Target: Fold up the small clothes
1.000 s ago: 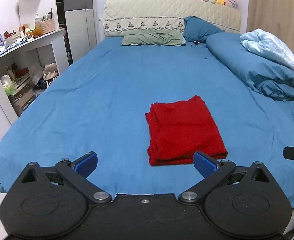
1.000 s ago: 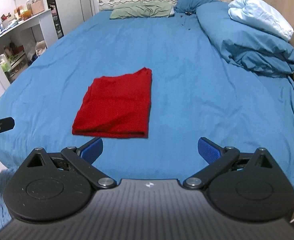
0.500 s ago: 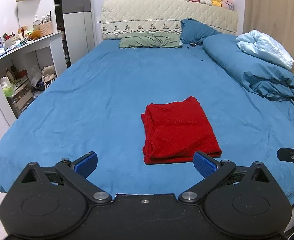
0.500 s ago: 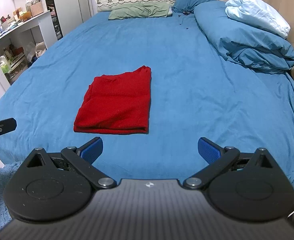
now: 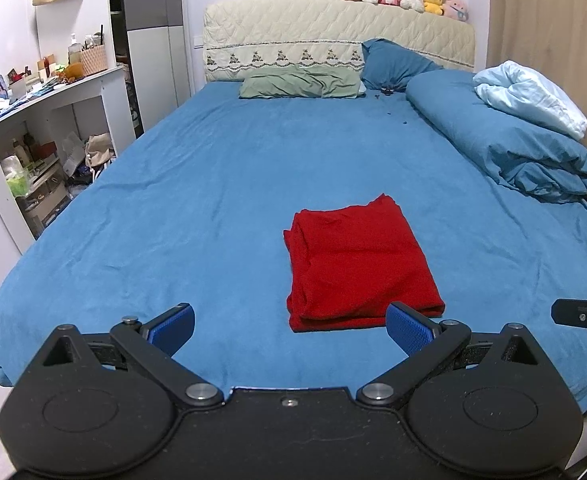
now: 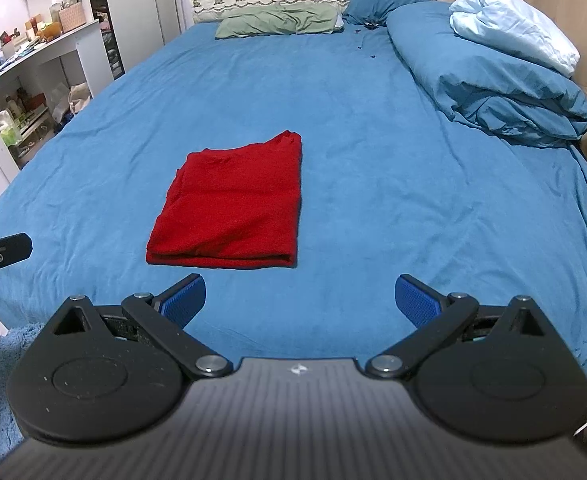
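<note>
Garment point(image 5: 359, 264) in red lies folded into a neat rectangle on the blue bedsheet point(image 5: 197, 184), just right of centre frame in the left wrist view. Left gripper point(image 5: 289, 326) and right gripper point(image 6: 299, 300) hang near the bed's foot, fingers spread wide, holding nothing.

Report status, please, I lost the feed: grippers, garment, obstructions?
Left gripper open, empty. Right gripper open, empty. Red garment folded flat on the blue bed, untouched. Nothing between grippers and garment.
</note>
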A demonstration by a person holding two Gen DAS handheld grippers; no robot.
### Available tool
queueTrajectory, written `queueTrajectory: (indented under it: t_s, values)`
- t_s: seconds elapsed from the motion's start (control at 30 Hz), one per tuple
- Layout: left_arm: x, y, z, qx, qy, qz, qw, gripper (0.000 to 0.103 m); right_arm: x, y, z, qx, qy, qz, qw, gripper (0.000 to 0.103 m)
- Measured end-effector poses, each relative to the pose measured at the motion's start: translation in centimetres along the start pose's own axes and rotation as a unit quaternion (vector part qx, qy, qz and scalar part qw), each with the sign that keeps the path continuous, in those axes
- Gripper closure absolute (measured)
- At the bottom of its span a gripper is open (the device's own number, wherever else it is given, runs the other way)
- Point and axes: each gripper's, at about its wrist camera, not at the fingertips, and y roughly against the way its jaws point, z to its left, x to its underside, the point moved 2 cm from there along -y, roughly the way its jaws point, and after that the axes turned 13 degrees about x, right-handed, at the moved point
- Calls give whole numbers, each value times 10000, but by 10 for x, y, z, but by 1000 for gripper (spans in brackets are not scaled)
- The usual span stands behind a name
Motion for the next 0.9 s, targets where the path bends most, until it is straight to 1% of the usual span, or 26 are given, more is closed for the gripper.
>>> queueTrajectory:
  t_s: [0.1, 0.5, 0.9]
  values:
    - [0, 1, 0, 35, 54, -33, 10000, 0, 0, -1, 2, 9, 37, -11, 10000, 0]
    - [-1, -1, 0, -42, 21, -48, 10000, 0, -3, 0, 4, 18, 68, -35, 10000, 0]
    - [0, 0, 0, 1, 30, -85, 10000, 0, -2, 1, 5, 26, 70, -44, 10000, 0]
